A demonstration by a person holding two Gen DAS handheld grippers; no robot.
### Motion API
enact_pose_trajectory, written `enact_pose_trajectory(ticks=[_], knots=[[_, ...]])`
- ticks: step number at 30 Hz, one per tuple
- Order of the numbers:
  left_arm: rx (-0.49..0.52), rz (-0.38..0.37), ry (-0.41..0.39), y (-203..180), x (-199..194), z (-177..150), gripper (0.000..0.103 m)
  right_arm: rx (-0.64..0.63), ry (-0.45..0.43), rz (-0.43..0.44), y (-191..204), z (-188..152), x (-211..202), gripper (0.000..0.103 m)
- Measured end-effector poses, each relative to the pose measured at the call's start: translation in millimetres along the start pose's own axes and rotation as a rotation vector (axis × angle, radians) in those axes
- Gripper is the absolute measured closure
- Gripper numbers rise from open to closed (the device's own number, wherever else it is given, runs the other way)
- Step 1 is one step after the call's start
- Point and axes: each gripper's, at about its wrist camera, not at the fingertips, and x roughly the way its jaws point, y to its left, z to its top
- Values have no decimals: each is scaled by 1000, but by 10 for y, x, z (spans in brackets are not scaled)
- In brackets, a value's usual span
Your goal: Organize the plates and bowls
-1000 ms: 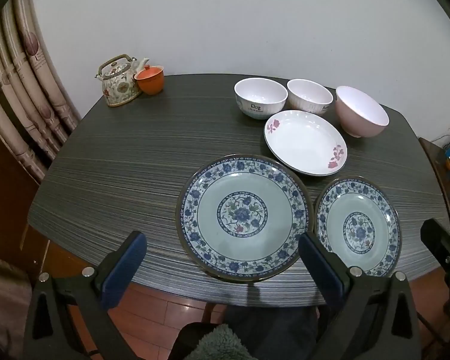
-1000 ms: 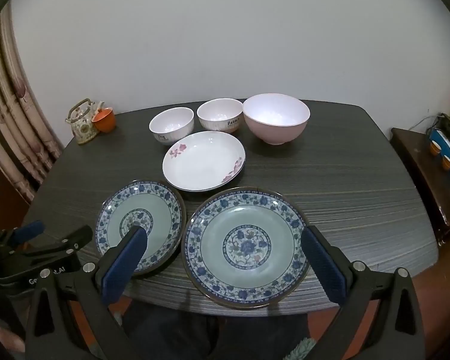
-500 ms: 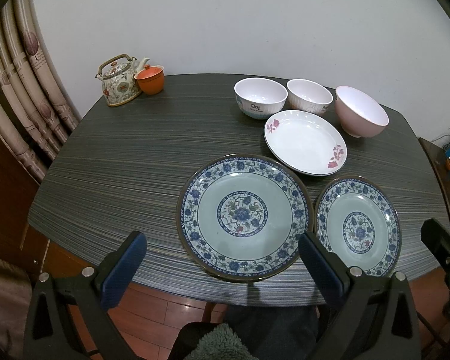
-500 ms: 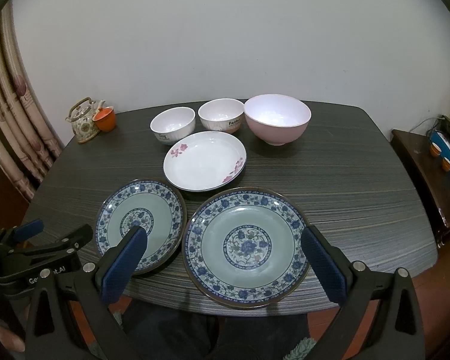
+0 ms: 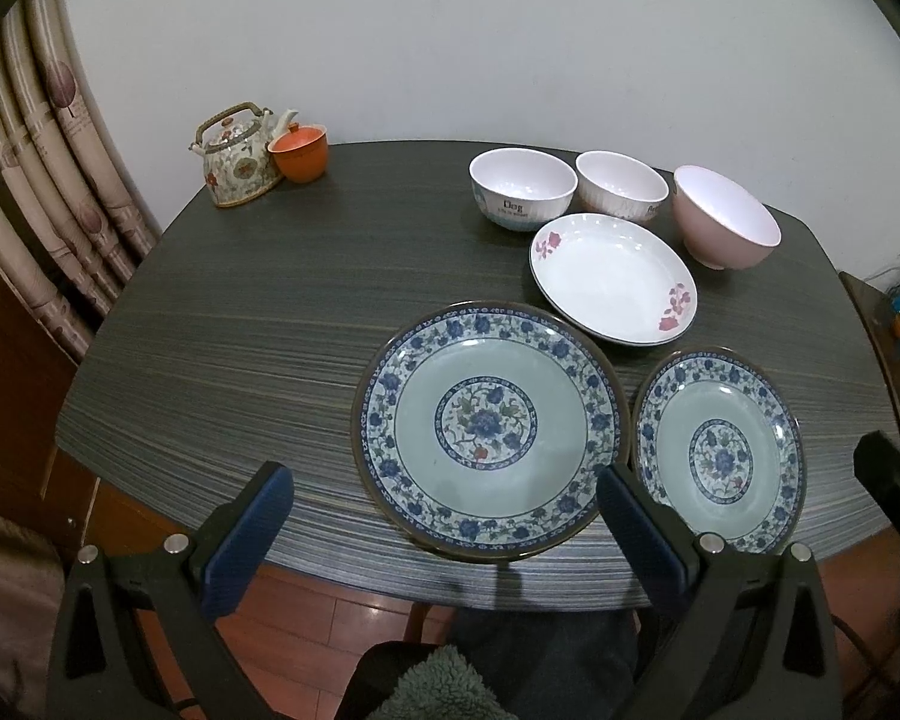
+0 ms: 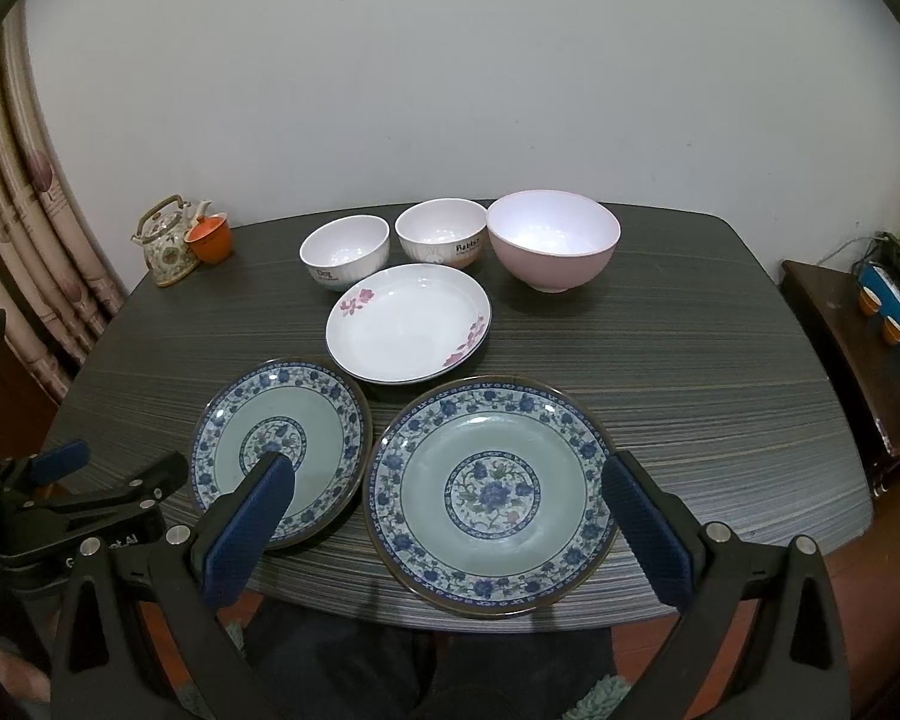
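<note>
The surface (image 6: 690, 372) is dark, with fine grey stripes and rounded corners. At its near edge lie two blue-flowered plates side by side, the large plate (image 6: 492, 495) and the small plate (image 6: 282, 444), their rims almost touching. Just behind them sits a white plate with pink flowers (image 6: 408, 324). Further back stand three bowls in a row: a white bowl marked "Dog" (image 6: 345, 252), a white bowl marked "Rabbit" (image 6: 441, 234) and a bigger pink bowl (image 6: 553, 240). In the far left corner a flowered teapot (image 6: 167, 243) stands with an orange cup (image 6: 210, 237) just beside it.
</note>
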Motion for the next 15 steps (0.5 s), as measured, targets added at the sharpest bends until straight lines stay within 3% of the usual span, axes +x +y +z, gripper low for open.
enact_pose_trajectory(ticks=[10,15], knots=[[-23,-30,6,30,60,3,0,-2,14,4,-14,2,20,2],[-6,-11,6,41,98,11,0,-2,21,9,-14,-6,45,2]])
